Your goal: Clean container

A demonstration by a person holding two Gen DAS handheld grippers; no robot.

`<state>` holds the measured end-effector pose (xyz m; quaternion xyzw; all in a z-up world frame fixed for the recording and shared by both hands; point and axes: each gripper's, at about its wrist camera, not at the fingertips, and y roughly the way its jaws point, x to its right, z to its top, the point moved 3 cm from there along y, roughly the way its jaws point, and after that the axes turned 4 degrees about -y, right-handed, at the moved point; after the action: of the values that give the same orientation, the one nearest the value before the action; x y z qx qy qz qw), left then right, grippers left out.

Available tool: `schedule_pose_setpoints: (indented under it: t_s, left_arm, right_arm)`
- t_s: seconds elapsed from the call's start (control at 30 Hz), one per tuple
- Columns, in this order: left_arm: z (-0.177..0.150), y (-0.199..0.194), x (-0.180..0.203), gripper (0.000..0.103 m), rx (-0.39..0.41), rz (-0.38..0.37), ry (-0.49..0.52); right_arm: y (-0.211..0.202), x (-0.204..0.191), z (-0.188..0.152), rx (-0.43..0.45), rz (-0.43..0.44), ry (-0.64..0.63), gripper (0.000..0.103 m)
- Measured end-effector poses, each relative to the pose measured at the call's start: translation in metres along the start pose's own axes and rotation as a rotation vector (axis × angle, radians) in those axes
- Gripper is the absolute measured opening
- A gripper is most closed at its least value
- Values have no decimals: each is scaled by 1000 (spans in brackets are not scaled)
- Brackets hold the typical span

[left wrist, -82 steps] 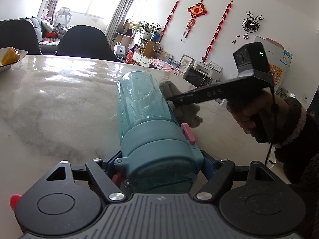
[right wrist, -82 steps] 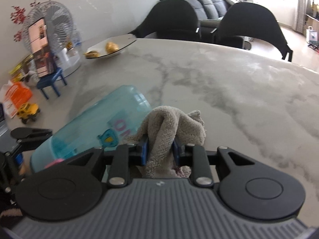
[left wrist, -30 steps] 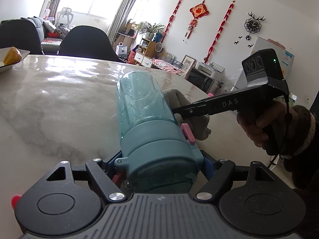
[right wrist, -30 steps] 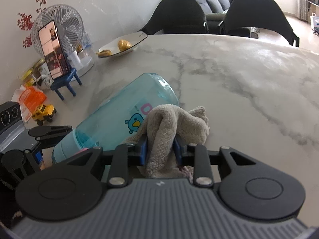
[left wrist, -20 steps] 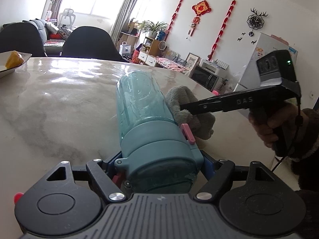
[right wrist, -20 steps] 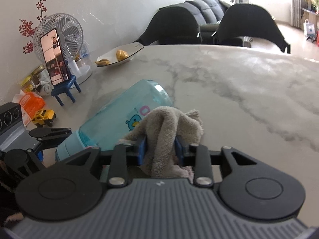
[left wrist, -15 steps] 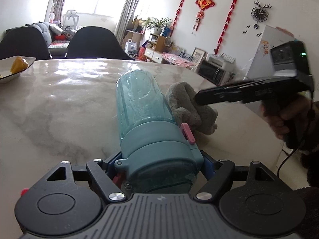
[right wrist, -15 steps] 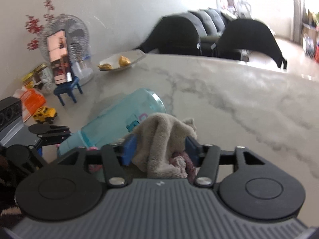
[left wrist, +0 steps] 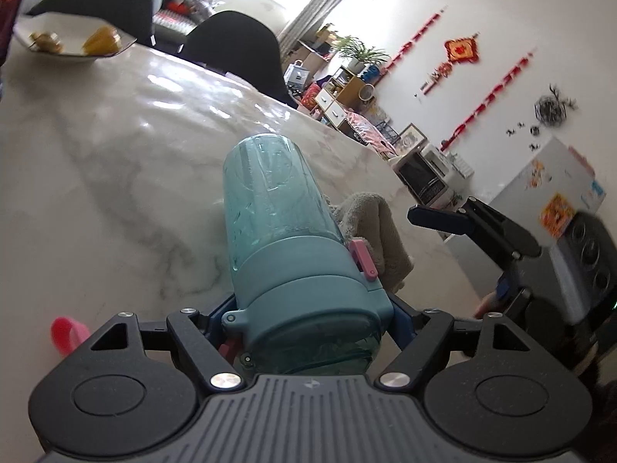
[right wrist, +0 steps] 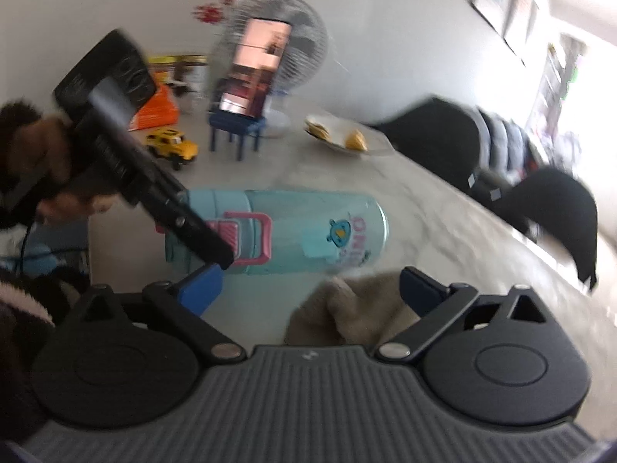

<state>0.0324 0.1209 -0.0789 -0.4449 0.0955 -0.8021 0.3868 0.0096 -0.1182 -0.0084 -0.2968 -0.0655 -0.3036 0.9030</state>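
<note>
My left tongs (left wrist: 308, 320) clench the bottle (left wrist: 281, 239) by its cap end, long axis pointing away; my right tongs (right wrist: 308, 289), jaws just spread wide, have released the cloth (right wrist: 354, 308), which lies beside the bottle.

One teal bottle (right wrist: 308, 231) lying on the counter (left wrist: 96, 162); one grey cloth (left wrist: 380, 231) sitting beside it; two tools showing, left tool (left wrist: 308, 320) and right tool (right wrist: 310, 285); one plate (right wrist: 339, 139) holding two pieces of food; one toy truck (right wrist: 171, 142); one phone (right wrist: 256, 65) standing on one blue stand (right wrist: 237, 131); one fan (right wrist: 285, 38); two black chairs showing in the left wrist view.
</note>
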Motion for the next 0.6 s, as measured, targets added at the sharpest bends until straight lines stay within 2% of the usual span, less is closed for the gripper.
schedule_pose_setpoints:
  t_s: [0.13,0.37,0.6]
  left_arm:
    - [2,-6,-6,80,-17,-18,-73]
    - [11,-10,-7,80,-105,-31,-118]
    - [20,-9,-13,80,-198,-44,-109]
  right_arm:
    - [8,-15,3,43,11,-160,102]
    - [32,-34,10,51,32,-450,103]
    - [48,-52,16,101,114,-575,103]
